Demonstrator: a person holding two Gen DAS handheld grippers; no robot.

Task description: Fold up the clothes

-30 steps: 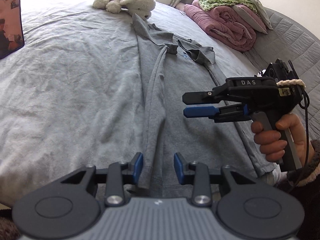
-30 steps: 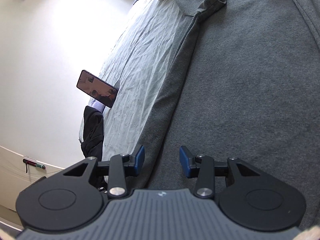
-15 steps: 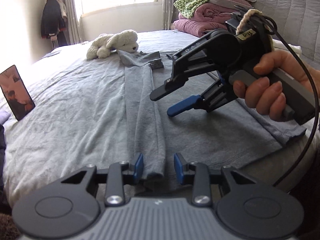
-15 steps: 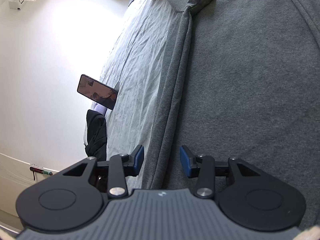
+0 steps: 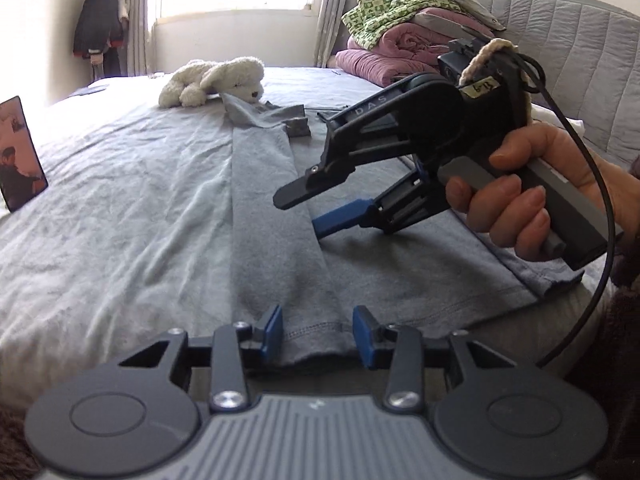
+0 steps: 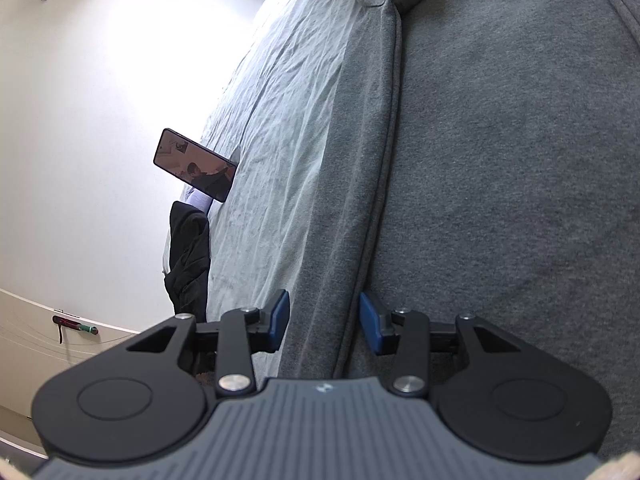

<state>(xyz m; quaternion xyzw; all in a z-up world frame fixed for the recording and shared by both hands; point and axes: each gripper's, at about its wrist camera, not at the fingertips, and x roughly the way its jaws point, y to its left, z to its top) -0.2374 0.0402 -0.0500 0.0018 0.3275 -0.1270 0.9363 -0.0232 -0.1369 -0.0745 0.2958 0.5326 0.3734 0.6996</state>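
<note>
A grey T-shirt [image 5: 400, 264] lies flat along the bed, its left side folded inward into a long strip [image 5: 276, 220]. My left gripper [image 5: 318, 334] is open, its jaws on either side of the strip's hem at the near bed edge. My right gripper [image 5: 304, 210] is open and hovers just above the shirt's middle, pointing left at the folded strip. In the right wrist view the right gripper [image 6: 323, 322] is open with the folded edge [image 6: 360, 248] running between its jaws.
A white plush toy [image 5: 212, 80] lies at the shirt's collar end. A propped phone [image 5: 18, 152] stands at the bed's left edge. Stacked blankets [image 5: 404, 44] sit by the grey headboard. A dark garment [image 6: 188, 264] hangs off the bedside.
The left gripper has dropped low and come to the shirt's hem. The right gripper has tilted down and moved left to the folded strip. Both stay open.
</note>
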